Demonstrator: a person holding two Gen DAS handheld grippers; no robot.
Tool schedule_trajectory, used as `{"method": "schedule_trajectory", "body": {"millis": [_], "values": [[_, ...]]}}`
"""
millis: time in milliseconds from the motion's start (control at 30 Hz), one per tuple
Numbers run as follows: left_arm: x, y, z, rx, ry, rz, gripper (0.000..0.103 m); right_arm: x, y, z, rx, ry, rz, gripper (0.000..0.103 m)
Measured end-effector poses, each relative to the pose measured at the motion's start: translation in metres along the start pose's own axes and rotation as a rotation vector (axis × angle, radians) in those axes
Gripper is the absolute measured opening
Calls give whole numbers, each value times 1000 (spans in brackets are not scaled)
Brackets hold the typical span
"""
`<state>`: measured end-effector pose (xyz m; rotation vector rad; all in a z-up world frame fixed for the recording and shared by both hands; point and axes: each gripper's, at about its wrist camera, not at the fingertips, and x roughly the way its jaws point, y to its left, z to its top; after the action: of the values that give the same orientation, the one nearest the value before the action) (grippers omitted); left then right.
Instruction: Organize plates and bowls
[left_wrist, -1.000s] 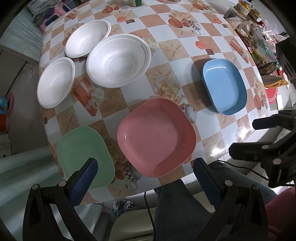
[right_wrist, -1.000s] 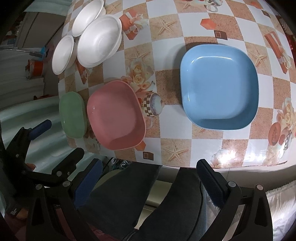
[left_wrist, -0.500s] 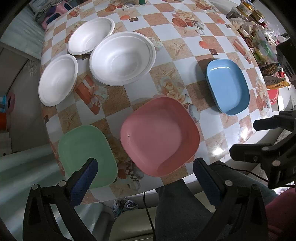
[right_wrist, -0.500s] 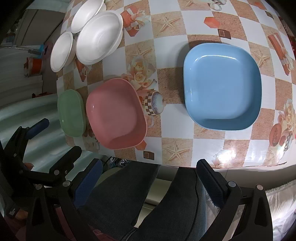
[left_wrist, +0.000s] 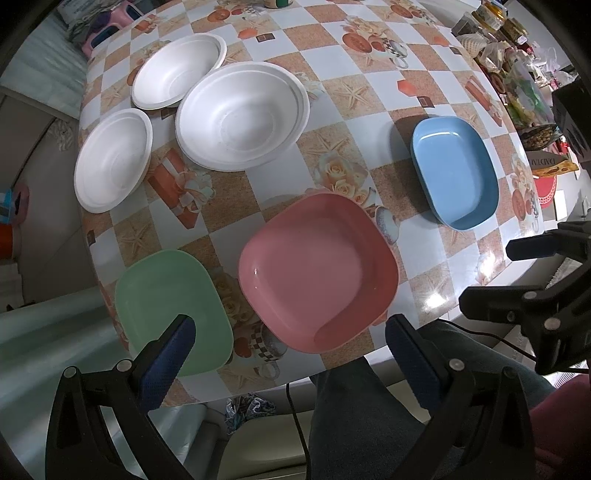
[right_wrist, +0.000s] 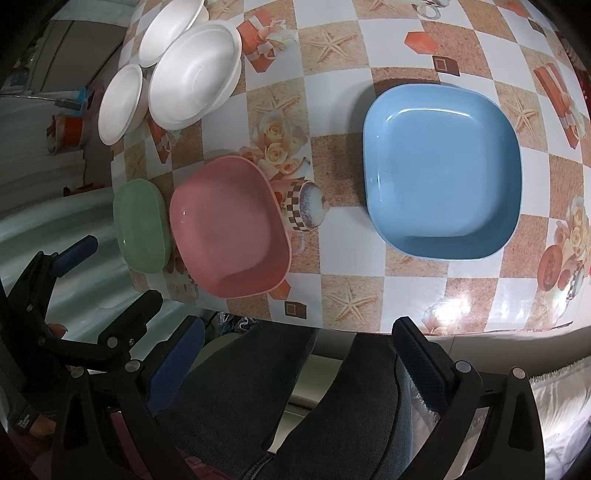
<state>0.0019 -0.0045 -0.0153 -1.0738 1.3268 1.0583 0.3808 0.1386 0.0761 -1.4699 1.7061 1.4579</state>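
Observation:
Three square plates lie on the patterned table: a green plate (left_wrist: 170, 310) (right_wrist: 142, 225) at the near left, a pink plate (left_wrist: 317, 269) (right_wrist: 229, 225) beside it, and a blue plate (left_wrist: 454, 181) (right_wrist: 441, 170) to the right. Three white bowls sit beyond: a large bowl (left_wrist: 240, 114) (right_wrist: 195, 70) and two small bowls (left_wrist: 112, 158) (left_wrist: 179, 70). My left gripper (left_wrist: 288, 343) is open and empty above the near edge, over the green and pink plates. My right gripper (right_wrist: 295, 350) is open and empty, short of the table edge in front of the blue plate.
The person's legs in dark trousers (right_wrist: 258, 387) are under the near table edge. Jars, bags and packets (left_wrist: 517, 74) crowd the table's far right. The right gripper (left_wrist: 535, 288) shows at the right of the left wrist view; the left gripper (right_wrist: 74, 295) shows at the left of the right wrist view.
Both grippers have drifted slightly forward and up over the table; the plates and bowls have not moved, and both grippers stay open.

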Motion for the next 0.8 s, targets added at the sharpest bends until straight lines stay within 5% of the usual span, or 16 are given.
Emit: {"method": "schedule_trajectory", "body": {"millis": [800], "values": [[3,-2,1,8,40,-21,103,1,0,-1,1,-4,-15,102]]}}
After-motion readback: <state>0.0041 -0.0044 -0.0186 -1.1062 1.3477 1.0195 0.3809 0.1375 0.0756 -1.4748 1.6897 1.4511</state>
